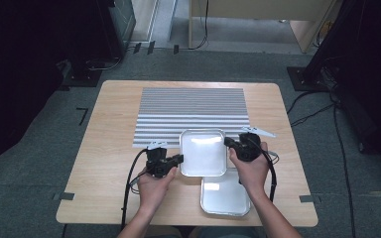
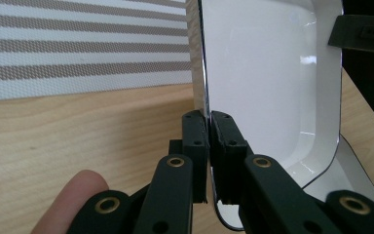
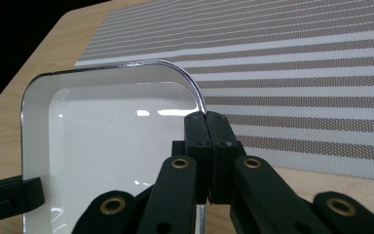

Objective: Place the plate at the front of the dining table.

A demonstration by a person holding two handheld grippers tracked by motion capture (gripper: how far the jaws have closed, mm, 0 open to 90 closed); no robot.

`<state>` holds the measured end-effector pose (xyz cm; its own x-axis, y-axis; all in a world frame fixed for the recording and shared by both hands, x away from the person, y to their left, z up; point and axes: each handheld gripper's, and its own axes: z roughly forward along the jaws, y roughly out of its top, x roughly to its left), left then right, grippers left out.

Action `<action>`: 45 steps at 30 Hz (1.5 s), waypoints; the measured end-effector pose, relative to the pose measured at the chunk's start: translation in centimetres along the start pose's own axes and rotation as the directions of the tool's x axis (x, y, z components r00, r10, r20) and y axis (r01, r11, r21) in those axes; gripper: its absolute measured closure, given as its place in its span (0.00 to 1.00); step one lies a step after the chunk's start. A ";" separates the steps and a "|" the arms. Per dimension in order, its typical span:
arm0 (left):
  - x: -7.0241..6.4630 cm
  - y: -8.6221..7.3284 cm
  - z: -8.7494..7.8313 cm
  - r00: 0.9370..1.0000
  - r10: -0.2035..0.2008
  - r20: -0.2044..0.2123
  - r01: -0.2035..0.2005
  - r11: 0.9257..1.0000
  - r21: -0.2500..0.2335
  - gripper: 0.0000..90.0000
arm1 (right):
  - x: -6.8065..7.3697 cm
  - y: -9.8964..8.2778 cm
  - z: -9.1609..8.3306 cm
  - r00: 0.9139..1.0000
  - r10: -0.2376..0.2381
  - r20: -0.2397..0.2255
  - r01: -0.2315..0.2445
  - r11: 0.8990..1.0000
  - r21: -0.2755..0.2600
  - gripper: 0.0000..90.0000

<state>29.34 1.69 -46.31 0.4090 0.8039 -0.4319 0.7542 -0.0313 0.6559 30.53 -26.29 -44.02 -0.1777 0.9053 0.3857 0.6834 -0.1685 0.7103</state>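
With my left gripper (image 1: pixel 177 159) and right gripper (image 1: pixel 228 142) each clamped by its jaws on an opposite rim of the shiny rectangular metal tray (image 1: pixel 203 151), the grasp is done; placement on the striped woven placemat (image 1: pixel 191 106) remains, judging by its position over a second metal tray (image 1: pixel 224 198) near the bench (image 1: pixel 109 144) front.

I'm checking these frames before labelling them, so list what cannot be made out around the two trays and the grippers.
- Lower tray, high view: its far part is hidden under the upper tray.
- Whether the upper tray is lifted or resting: the high view cannot settle it.
- Upper tray rim, left gripper view: the pinched stretch is covered by the left hand-held gripper.
- Same rim, right gripper view: covered by the right hand-held gripper.
- Striped mat: cut off by the frame edge.
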 end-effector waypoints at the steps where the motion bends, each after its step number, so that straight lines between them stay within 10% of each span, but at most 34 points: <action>1: 0.1 0.2 0.0 1.000 0.000 -0.004 0.000 1.000 -0.001 0.96 | 0.0 0.2 0.1 1.000 -0.002 -0.002 0.002 1.000 -0.001 1.00; 45: 5.8 10.0 6.0 0.993 -0.036 -0.108 0.037 0.999 0.011 0.99 | -0.3 8.4 10.5 0.998 0.045 0.037 -0.046 0.999 0.020 1.00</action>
<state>42.36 2.48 -45.96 0.3238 0.8642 -0.3852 0.7745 -0.0082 0.6326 43.74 -23.89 -44.37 -0.1203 0.9105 0.3956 0.7047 -0.2023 0.6801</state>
